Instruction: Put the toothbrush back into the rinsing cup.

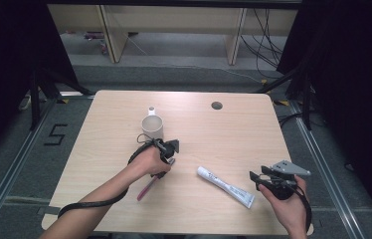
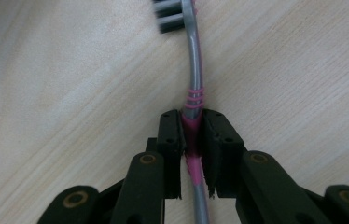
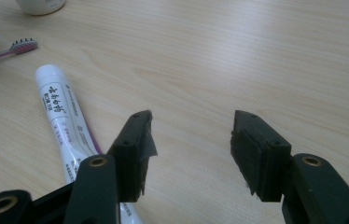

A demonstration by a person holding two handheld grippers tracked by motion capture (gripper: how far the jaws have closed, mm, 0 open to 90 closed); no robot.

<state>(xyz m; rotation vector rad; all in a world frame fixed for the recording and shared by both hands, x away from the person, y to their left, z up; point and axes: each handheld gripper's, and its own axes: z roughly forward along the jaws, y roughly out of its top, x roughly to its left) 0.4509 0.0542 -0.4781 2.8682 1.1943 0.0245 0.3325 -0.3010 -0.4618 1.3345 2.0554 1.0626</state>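
left gripper (image 2: 192, 140) pads clamp pink-and-grey toothbrush (image 2: 192, 84) at neck, mid-table, forearm angling in from near-left corner | right gripper (image 3: 189, 154) jaws wide, empty, hand low by near-right corner beside toothpaste tube (image 3: 67, 121) | mug (image 1: 152, 126) beyond.

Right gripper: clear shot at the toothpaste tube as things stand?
Probably yes. The right gripper has its jaws open and empty, and the toothpaste tube lies flat on the table just beside it with nothing between. The left gripper is off on the toothbrush.
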